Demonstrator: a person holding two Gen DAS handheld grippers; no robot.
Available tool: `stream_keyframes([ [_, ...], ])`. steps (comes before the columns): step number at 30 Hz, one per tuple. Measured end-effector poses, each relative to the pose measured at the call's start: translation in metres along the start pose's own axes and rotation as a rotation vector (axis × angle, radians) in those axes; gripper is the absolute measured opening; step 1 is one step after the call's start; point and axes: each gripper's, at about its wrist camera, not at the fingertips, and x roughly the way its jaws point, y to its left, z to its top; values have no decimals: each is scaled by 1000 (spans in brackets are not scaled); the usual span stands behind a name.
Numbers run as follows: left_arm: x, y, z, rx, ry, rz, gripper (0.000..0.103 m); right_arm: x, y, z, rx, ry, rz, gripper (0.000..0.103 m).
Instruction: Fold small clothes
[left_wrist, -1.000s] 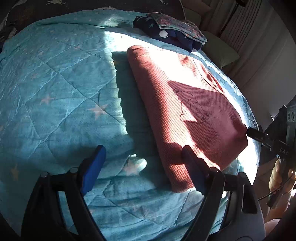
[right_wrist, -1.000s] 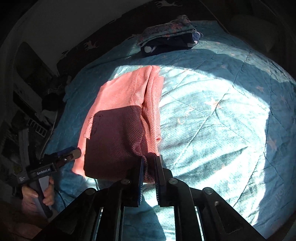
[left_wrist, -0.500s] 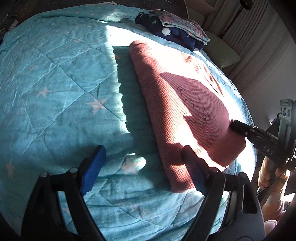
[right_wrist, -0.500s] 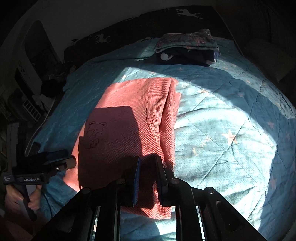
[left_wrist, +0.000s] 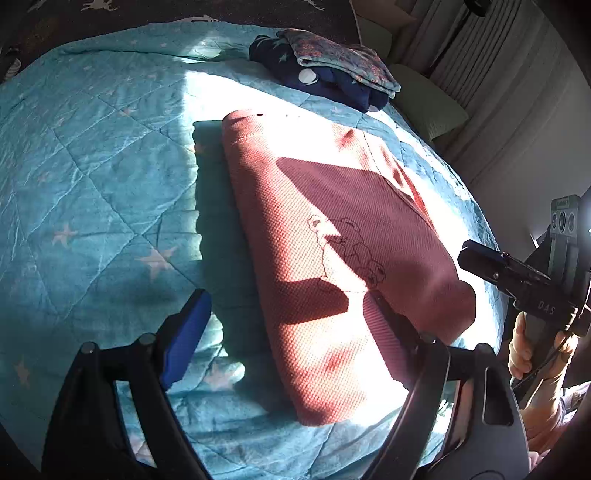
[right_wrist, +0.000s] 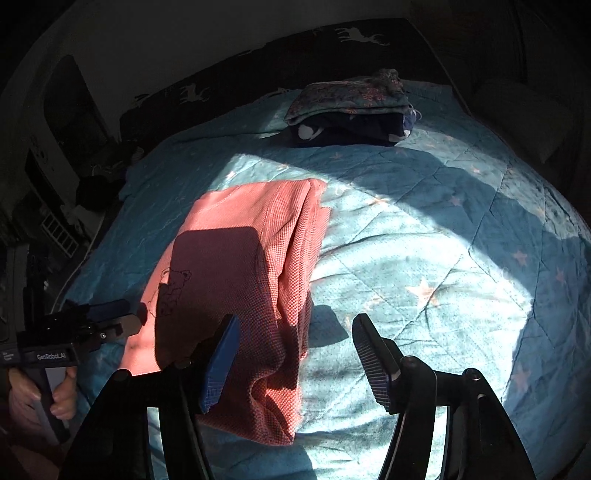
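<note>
Resting on a turquoise quilted bedspread (left_wrist: 92, 177) printed with pale stars, a salmon-pink waffle-knit top (left_wrist: 332, 236) lies folded lengthwise into a long strip, a small bear outline (left_wrist: 347, 254) drawn on its upper face. From left to right: the left gripper (left_wrist: 284, 317) hovers with jaws wide and empty, one blue pad over bare quilt, the other over the garment's near end. The right gripper (right_wrist: 295, 354) has just been opening its jaws and has let go of the knit's doubled edge, whose thick, soft layers lie loose between and below the pads. The lengthwise fold looks done; the next move likely calls for pinching both near corners and carrying them toward the far end. Beyond, a folded stack (right_wrist: 354, 107) of navy and floral clothes sits well apart.
</note>
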Motion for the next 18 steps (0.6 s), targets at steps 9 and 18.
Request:
stream_keyframes([
  [9, 16, 11, 24, -45, 22, -16, 84, 27, -11, 15, 36, 58, 90, 78],
  [18, 39, 22, 35, -70, 65, -49, 84, 57, -9, 24, 39, 136, 135, 78],
])
